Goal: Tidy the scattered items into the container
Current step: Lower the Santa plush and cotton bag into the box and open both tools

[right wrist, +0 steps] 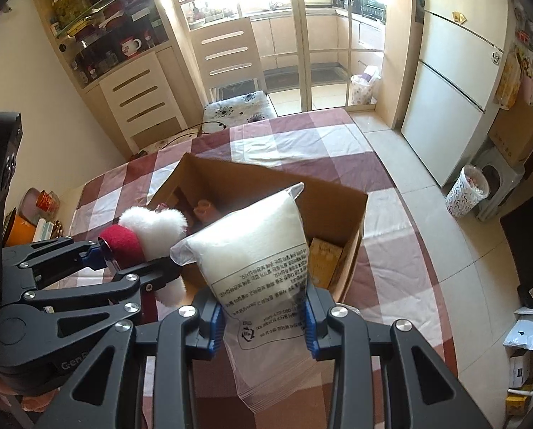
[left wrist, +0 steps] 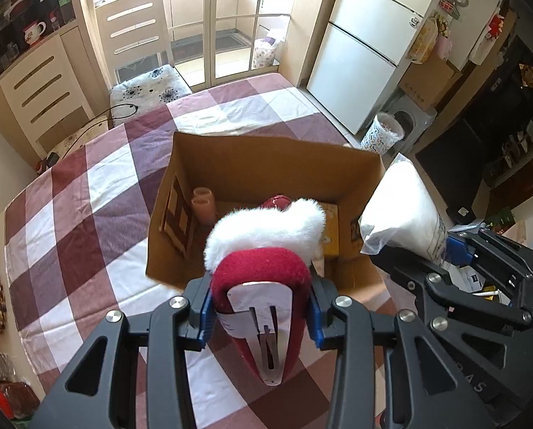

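just short of the cardboard box's near wall, your left gripper [left wrist: 261, 318] is clamped across the red santa-hat hair clip [left wrist: 263, 286], blue pads squeezing its felt sides, the white fur trim hanging out over the cardboard box [left wrist: 266, 157]. the hold is on soft felt only, and the metal snap at the clip's back points toward you, so the clip could twist or slide out if you tip it further.

beside it, on the side of the box nearer the fridge, your right gripper [right wrist: 264, 325] is closed on the lower part of a clear bag of white granules [right wrist: 255, 246]. the heavy end stands above the pads and leans over the box rim. that top-heavy bag may fold or slip through the thin plastic.

the two grippers ride close together at the near wall; the bag's corner almost meets the fur, so releasing both at once risks one knocking the other onto the checked tablecloth [left wrist: 88, 214].

inside the box, a pinkish jar [left wrist: 204, 205], a flat brown piece against the wall away from the fridge, and a yellow packet [right wrist: 325, 261] already sit; a hard drop of the bag could tip the jar.
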{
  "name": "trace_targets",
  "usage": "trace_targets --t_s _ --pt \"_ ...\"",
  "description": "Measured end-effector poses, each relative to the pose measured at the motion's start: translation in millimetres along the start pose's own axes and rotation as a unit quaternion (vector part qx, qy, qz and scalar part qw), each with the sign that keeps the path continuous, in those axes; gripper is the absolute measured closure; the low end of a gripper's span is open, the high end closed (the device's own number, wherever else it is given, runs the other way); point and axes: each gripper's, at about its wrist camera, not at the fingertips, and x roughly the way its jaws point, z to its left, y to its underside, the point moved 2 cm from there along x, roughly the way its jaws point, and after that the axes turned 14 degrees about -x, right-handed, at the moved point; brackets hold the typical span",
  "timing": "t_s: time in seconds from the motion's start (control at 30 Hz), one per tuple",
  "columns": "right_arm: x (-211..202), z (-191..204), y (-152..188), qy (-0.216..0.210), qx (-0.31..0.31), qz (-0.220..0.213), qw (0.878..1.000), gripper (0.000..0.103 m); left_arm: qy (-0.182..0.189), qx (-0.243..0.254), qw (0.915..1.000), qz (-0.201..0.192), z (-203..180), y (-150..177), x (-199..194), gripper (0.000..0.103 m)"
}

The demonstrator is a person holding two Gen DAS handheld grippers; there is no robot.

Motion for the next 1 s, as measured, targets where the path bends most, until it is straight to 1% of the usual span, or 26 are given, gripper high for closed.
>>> trace_targets --t_s 0.27,0.47,0.57,0.77,0.87,1.0 --pt "24 -10 -21 0.005 0.013 0.0 1.0 0.068 0.014 -0.013 0.9998 -0.001 6 -31 20 0.062" --pt "49 -19 -36 0.004 0.031 0.004 0.999 0.068 0.033 -0.035 0.9988 0.005 17 -52 42 0.062" --pt "67 -20 -39 0.001 0.038 0.016 0.999 0.068 0.028 -0.042 0.9986 0.015 24 -53 57 0.062" --pt "96 -15 -31 -0.013 0.039 0.042 0.998 0.068 0.009 -0.039 0.9987 0.031 37 -41 81 0.062" --pt "103 -12 -28 -0.014 0.031 0.048 0.998 0.068 -0.014 -0.02 0.9994 0.023 38 -35 85 0.062" --pt "108 -11 -26 -0.014 0.024 0.053 0.998 0.068 -0.027 -0.006 0.9995 0.016 36 -32 87 0.062"
